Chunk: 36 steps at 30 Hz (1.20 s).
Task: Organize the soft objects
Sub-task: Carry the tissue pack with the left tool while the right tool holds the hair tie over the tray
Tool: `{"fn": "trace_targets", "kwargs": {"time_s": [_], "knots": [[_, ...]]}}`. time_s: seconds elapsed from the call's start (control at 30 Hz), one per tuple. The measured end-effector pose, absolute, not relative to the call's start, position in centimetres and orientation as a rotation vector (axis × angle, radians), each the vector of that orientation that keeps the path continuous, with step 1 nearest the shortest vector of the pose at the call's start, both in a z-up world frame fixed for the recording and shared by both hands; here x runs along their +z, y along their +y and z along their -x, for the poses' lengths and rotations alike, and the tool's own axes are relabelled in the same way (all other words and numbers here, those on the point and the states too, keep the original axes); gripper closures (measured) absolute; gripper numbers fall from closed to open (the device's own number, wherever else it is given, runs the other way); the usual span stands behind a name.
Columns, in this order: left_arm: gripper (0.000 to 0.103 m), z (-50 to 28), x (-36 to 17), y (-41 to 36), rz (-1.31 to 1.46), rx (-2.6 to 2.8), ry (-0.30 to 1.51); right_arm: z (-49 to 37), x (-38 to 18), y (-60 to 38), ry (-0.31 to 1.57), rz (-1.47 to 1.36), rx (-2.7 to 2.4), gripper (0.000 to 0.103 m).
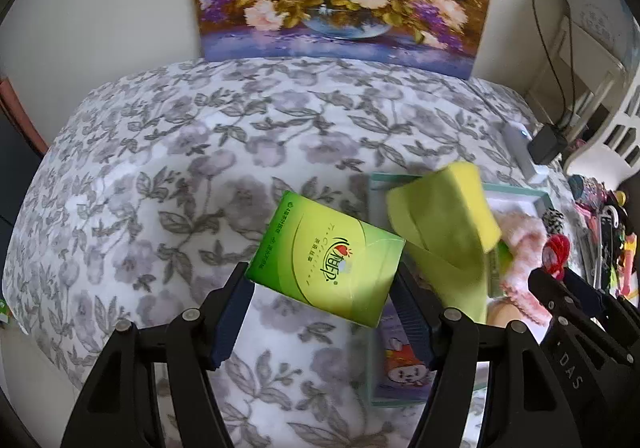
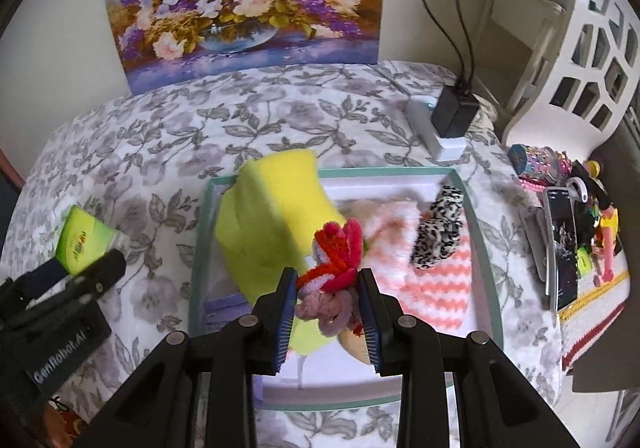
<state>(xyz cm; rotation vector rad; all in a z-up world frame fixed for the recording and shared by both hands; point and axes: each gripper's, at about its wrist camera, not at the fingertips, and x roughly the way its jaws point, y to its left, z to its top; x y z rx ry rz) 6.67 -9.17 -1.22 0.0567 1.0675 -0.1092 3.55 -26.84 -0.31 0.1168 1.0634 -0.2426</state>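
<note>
Carrying step: left gripper [image 1: 320, 312] clamps the green tissue pack [image 1: 326, 260]; right gripper [image 2: 329, 312] pinches a chenille flower bundle [image 2: 334, 264] above the tray [image 2: 200, 248], pending release.

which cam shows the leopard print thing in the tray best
The right wrist view: the leopard print soft item lies in full sight on the pink-and-white knit inside the tray. In the left wrist view only a small patterned bit shows at the tray's far edge.
</note>
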Motion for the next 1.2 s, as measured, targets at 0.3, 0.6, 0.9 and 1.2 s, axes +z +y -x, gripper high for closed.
{"fn": "trace_targets", "kwargs": {"time_s": [0.3,0.6,0.9,1.2], "knots": [[0.032,-5.8,-1.4,-12.0,-0.09,-0.145,1.073,-2.9,-0.5,-29.1,1.065,-0.134,-0.272,0.07],[0.032,-5.1,-1.4,-14.2,-0.113,-0.175,1.074,-2.3,-0.6,-31.4,1.066,-0.164,-0.296,0.07],[0.032,-4.5,-1.7,-16.0,-0.137,-0.199,1.078,-1.8,-0.9,-32.8,1.07,-0.184,-0.307,0.07],[0.032,-3.8,-2.3,-18.1,-0.175,-0.224,1.087,-1.4,-1.1,-34.0,1.071,-0.205,-0.316,0.07]]}}
